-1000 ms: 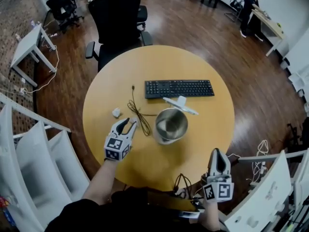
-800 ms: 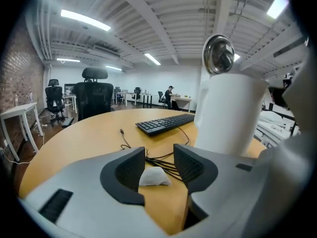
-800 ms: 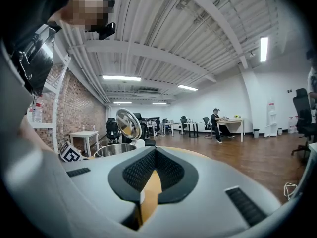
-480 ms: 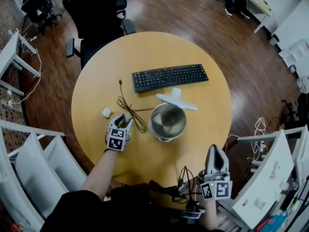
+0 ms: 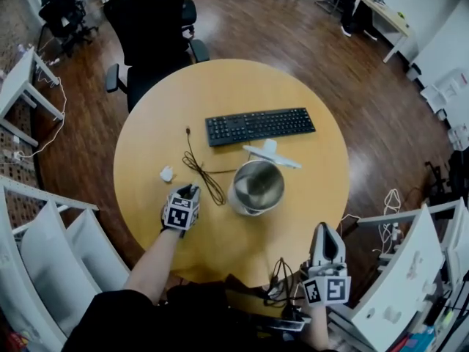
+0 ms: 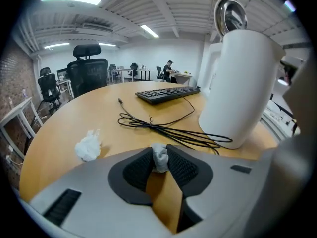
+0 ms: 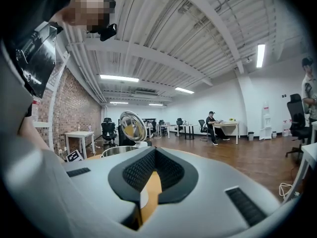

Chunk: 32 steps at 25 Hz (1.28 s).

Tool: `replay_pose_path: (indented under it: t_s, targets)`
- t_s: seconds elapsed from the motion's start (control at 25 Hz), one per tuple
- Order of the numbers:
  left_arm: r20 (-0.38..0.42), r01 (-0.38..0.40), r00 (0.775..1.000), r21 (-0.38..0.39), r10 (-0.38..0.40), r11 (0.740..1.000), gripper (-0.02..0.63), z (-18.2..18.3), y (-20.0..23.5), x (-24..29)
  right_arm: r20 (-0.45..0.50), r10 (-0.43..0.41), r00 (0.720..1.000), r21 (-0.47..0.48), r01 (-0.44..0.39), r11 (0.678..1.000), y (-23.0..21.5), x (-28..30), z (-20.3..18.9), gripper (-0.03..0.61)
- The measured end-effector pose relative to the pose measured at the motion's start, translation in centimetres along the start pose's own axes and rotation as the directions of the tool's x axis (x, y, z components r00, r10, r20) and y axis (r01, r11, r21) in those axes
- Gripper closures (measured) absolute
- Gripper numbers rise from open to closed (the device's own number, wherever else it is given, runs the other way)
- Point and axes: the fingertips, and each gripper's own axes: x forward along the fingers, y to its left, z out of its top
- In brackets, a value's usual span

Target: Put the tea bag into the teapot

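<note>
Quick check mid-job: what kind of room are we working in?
Most likely an open-plan office: a black swivel chair by the round table, a keyboard on it, and a person seated at a desk further back.

We count one table (image 5: 293, 94), one teapot (image 5: 256, 188), one keyboard (image 5: 260, 125), one cable (image 5: 201, 169) and two tea bags (image 5: 166, 174) (this one loose, plus a held tea bag (image 6: 159, 156)).

Round yellow wooden table (image 5: 220, 94), black keyboard (image 5: 260, 125) on the far side, thin black cable (image 6: 150, 125) lying loose, shiny open teapot (image 5: 256, 188) standing near the middle, small white crumpled lump (image 5: 166, 174) left of the cable
</note>
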Motion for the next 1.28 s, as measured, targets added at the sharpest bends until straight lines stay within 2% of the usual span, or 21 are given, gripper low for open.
replay_pose_path:
  t_s: [0.08,0.2,0.32,0.4,0.56,0.76,0.84,1.0,1.04,1.08,1.12,1.28]
  targets:
    - [0.022,0.007,1.0,-0.009,-0.007,1.0,0.534,0.1,-0.4,-1.2,0.018,0.022,1.0,-0.003,-0.022,1.0,0.2,0.1,0.4,0.577]
    - [0.116,-0.003,0.993,-0.02,0.005,1.0,0.534,1.9,-0.7,-3.8,0.044,0.058,0.997,-0.011,-0.058,0.998,0.3,0.3,1.2,0.577]
    - [0.227,-0.027,0.973,-0.034,0.034,0.999,0.534,4.5,-1.1,-7.0,0.07,0.098,0.993,-0.026,-0.097,0.995,0.1,0.3,1.9,0.577]
    - [0.309,-0.038,0.95,-0.042,0.049,0.998,0.534,6.6,-1.6,-9.4,0.085,0.121,0.989,-0.043,-0.118,0.992,-0.2,0.4,2.5,0.577]
    - [0.482,-0.04,0.874,-0.055,0.061,0.998,0.534,10.9,-3.1,-14.8,0.124,0.15,0.981,-0.068,-0.142,0.988,-0.7,0.7,4.6,0.577]
    - [0.628,-0.045,0.776,-0.036,0.058,0.998,0.535,15.8,-5.0,-20.5,0.174,0.186,0.967,-0.075,-0.175,0.982,-1.4,1.9,6.0,0.577]
    - [0.685,-0.041,0.726,-0.044,0.061,0.998,0.535,17.4,-5.7,-22.6,0.191,0.19,0.963,-0.091,-0.175,0.98,-1.6,2.1,7.1,0.577]
    - [0.794,-0.033,0.606,-0.042,0.054,0.999,0.535,20.2,-7.4,-27.5,0.218,0.187,0.958,-0.099,-0.169,0.981,-2.5,2.2,8.4,0.577]
    - [0.81,-0.032,0.584,-0.041,0.053,0.999,0.535,20.6,-7.7,-28.3,0.223,0.19,0.956,-0.093,-0.173,0.981,-2.9,2.3,8.3,0.577]
    - [0.819,-0.03,0.571,-0.041,0.05,0.999,0.535,20.8,-8.0,-28.7,0.228,0.191,0.955,-0.089,-0.174,0.981,-3.2,2.3,8.3,0.577]
    - [0.822,-0.027,0.568,-0.04,0.048,0.999,0.535,20.9,-8.2,-28.7,0.231,0.188,0.955,-0.092,-0.171,0.981,-3.3,2.2,8.5,0.577]
    - [0.806,-0.026,0.591,-0.016,0.028,1.0,0.535,20.7,-9.1,-27.7,0.221,0.192,0.956,-0.081,-0.178,0.981,-3.4,1.9,7.5,0.577]
